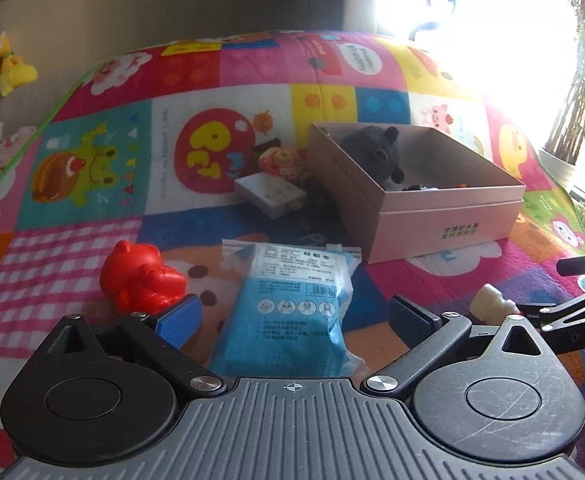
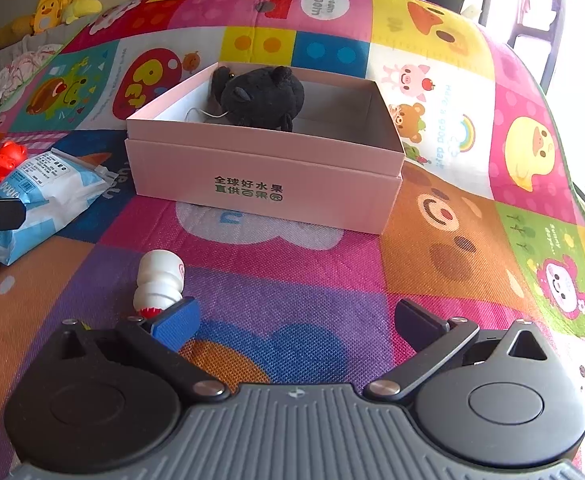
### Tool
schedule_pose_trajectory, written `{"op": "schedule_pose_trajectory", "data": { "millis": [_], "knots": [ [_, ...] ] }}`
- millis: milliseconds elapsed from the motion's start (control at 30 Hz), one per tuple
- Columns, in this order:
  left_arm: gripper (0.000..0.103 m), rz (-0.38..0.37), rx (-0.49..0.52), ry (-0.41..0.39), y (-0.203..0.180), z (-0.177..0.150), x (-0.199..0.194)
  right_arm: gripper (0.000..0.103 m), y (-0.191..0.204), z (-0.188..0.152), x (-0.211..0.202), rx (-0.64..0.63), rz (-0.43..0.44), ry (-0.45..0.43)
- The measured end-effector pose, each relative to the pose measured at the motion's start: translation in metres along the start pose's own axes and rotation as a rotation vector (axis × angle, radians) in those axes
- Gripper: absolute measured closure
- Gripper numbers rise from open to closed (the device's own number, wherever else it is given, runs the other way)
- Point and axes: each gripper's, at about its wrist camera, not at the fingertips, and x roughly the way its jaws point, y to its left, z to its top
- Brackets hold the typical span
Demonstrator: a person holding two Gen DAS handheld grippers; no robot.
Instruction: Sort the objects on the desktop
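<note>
A pink cardboard box (image 1: 448, 216) (image 2: 252, 168) stands open on a colourful play mat, with a black plush bear (image 1: 376, 148) (image 2: 260, 96) inside. My left gripper (image 1: 292, 316) is open, its fingers on either side of a blue mask packet (image 1: 292, 304) (image 2: 40, 200) lying flat. A red bear figure (image 1: 140, 276) (image 2: 6, 160) sits just left of the left finger. My right gripper (image 2: 298, 320) is open and empty above the mat. A small white figure (image 2: 160, 280) (image 1: 492, 304) lies just beyond its left finger.
A small grey-white box (image 1: 270, 194) and an orange-red toy (image 1: 282, 162) lie left of the pink box. Yellow plush toys (image 2: 64, 4) sit beyond the mat's far left edge. A potted plant (image 1: 564, 152) stands by the bright window at right.
</note>
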Motion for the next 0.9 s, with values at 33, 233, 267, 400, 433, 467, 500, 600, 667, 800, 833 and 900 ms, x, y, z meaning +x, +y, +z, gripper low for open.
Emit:
{"op": "schedule_pose_trajectory", "data": {
  "millis": [33, 233, 267, 400, 433, 467, 500, 600, 667, 800, 833, 900],
  "knots": [
    [0.001, 0.006, -0.006, 0.000, 0.000, 0.000, 0.002, 0.000, 0.000, 0.000, 0.000, 0.001, 0.001, 0.000],
    [0.035, 0.005, -0.018, 0.034, -0.001, -0.002, 0.011, 0.000, -0.001, -0.001, 0.000, 0.015, 0.007, 0.002],
    [0.040, 0.006, -0.019, 0.035, -0.002, -0.004, 0.010, 0.000, -0.001, -0.001, 0.001, 0.020, 0.010, 0.004],
    [0.042, -0.049, -0.008, 0.031, -0.012, -0.006, -0.003, 0.000, -0.005, -0.001, 0.003, 0.040, 0.027, 0.014],
    [0.042, -0.066, -0.002, 0.033, -0.016, -0.007, -0.007, 0.000, -0.005, -0.001, 0.003, 0.042, 0.030, 0.015],
    [0.042, -0.080, 0.004, 0.040, -0.022, -0.008, -0.010, 0.000, -0.005, -0.001, 0.003, 0.042, 0.030, 0.016],
    [0.042, -0.093, 0.010, 0.051, -0.027, -0.010, -0.013, 0.000, -0.005, -0.001, 0.003, 0.040, 0.028, 0.015],
    [0.037, -0.128, 0.020, 0.067, -0.038, -0.017, -0.020, 0.000, -0.004, -0.001, 0.003, 0.033, 0.022, 0.011],
    [0.020, -0.150, 0.021, 0.073, -0.041, -0.020, -0.022, 0.000, -0.005, -0.001, 0.003, 0.032, 0.024, 0.012],
    [0.013, -0.164, 0.018, 0.075, -0.039, -0.024, -0.022, 0.000, -0.009, 0.002, -0.005, 0.043, 0.030, -0.012],
    [0.012, -0.166, 0.007, 0.080, -0.036, -0.025, -0.020, 0.000, -0.012, 0.003, -0.010, 0.057, 0.043, -0.036],
    [0.009, -0.163, -0.012, 0.089, -0.032, -0.026, -0.017, 0.000, -0.016, 0.006, -0.022, 0.079, 0.068, -0.079]
  ]
}}
